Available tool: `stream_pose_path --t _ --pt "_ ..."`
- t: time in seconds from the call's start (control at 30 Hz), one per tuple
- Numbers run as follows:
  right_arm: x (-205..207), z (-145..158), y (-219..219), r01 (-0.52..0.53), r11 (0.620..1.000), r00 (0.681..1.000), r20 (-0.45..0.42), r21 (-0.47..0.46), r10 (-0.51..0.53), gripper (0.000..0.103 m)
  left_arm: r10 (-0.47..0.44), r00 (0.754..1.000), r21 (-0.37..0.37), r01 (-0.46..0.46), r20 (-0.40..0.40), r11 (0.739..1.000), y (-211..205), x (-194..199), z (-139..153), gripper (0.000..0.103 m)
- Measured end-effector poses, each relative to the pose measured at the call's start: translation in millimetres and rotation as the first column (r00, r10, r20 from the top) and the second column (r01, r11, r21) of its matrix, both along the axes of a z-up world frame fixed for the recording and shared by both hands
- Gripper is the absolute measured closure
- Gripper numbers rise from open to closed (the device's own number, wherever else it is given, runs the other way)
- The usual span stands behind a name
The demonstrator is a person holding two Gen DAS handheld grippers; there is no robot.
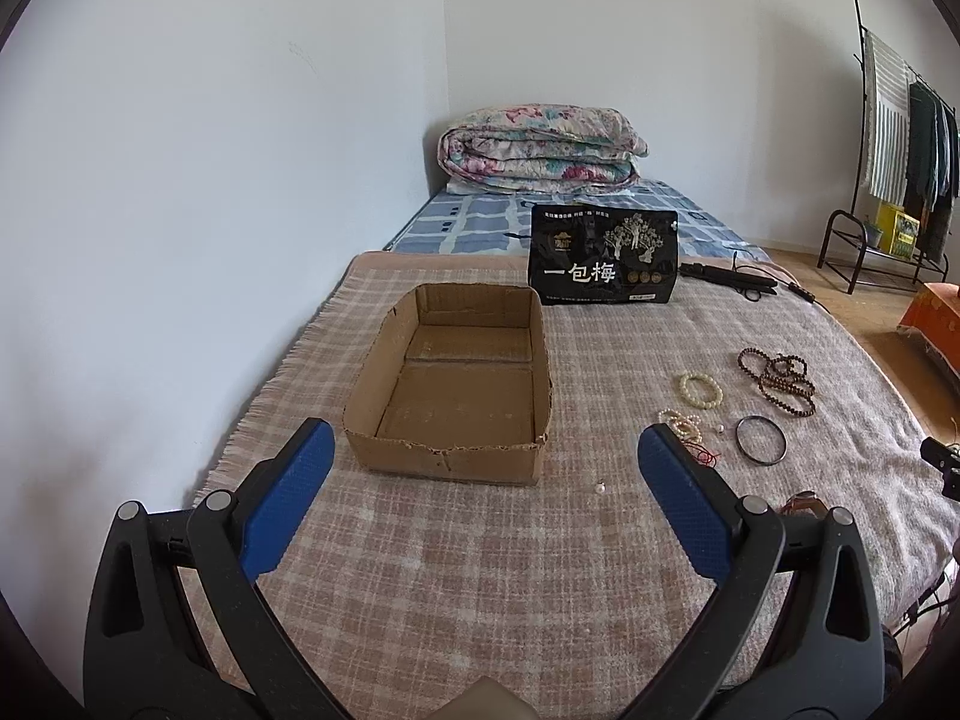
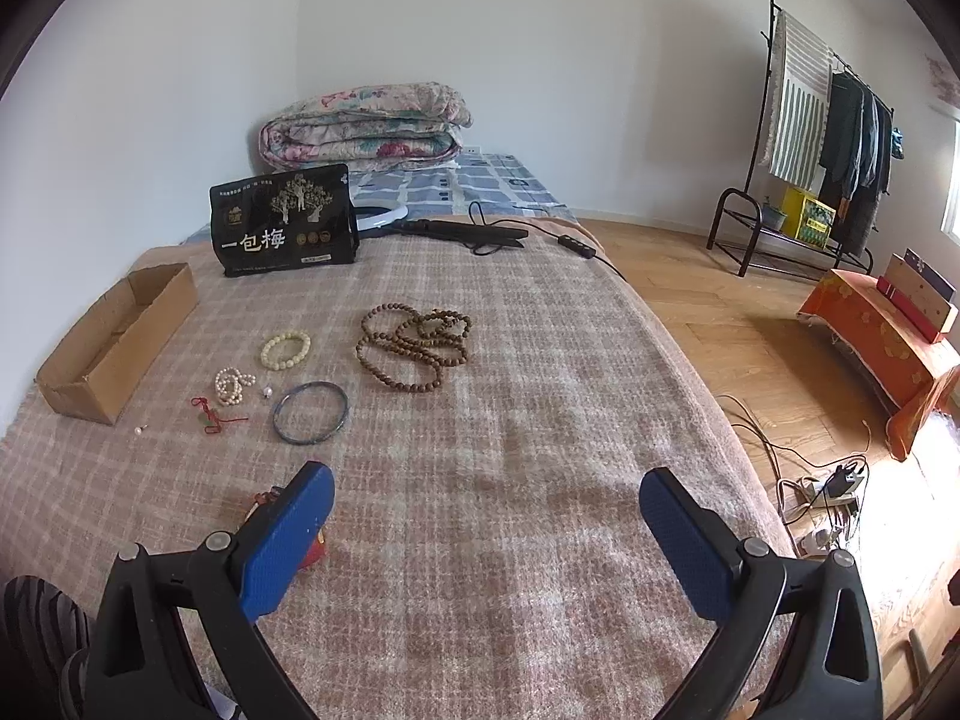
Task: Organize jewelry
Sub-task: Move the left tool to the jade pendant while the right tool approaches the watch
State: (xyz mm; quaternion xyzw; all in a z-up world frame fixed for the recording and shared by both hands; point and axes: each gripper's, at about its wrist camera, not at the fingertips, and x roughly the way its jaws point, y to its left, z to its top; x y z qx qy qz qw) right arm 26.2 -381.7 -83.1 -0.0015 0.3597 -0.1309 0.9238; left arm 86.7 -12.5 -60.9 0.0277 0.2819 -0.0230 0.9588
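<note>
An open cardboard box (image 1: 456, 384) sits empty on the plaid blanket; it also shows in the right wrist view (image 2: 114, 342). To its right lie a brown bead necklace (image 2: 414, 348), a cream bead bracelet (image 2: 286, 350), a small pearl strand (image 2: 233, 385), a dark bangle (image 2: 310, 411), a red cord charm (image 2: 210, 415) and a loose pearl (image 2: 138, 431). The necklace (image 1: 780, 381), the bangle (image 1: 761, 441) and the cream bracelet (image 1: 699, 390) also show in the left wrist view. My left gripper (image 1: 483, 456) is open just before the box. My right gripper (image 2: 486, 504) is open, short of the jewelry. A red item (image 2: 312, 549) lies behind its left finger.
A black snack bag (image 2: 285, 222) stands behind the jewelry. A black hair tool with a cord (image 2: 468, 232) lies farther back. A folded floral quilt (image 2: 366, 129) sits at the bed's head. The bed's right edge drops to a wood floor with cables (image 2: 822, 492), an orange-covered stand (image 2: 882, 348) and a clothes rack (image 2: 822, 138).
</note>
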Motion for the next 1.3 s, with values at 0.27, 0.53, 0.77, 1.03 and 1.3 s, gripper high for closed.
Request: stream_pose_path --t 0.27,0.53,0.77,1.03,1.3 --pt "23 -16 6 -0.082 0.996 0.994 -0.076 0.025 0.083 0.003 -0.097 0.993 0.004 0.098 -0.069 0.995 -18 28 -21 0.008" --pt "46 -26 15 -0.184 0.977 0.973 -0.119 0.106 0.196 0.008 -0.203 0.971 -0.029 0.201 -0.127 0.979 -38 51 -37 0.016" --pt "63 -36 15 -0.266 0.947 0.943 -0.155 0.179 0.294 0.014 -0.307 0.935 -0.018 0.309 -0.176 0.951 -68 69 -55 0.025" --pt "78 -52 5 -0.288 0.937 0.924 -0.200 0.195 0.326 0.020 -0.411 0.879 -0.039 0.415 -0.243 0.909 -106 87 -86 0.025" --pt "87 -63 4 -0.338 0.906 0.895 -0.212 0.253 0.393 0.025 -0.460 0.837 -0.062 0.464 -0.295 0.884 -135 106 -115 0.025"
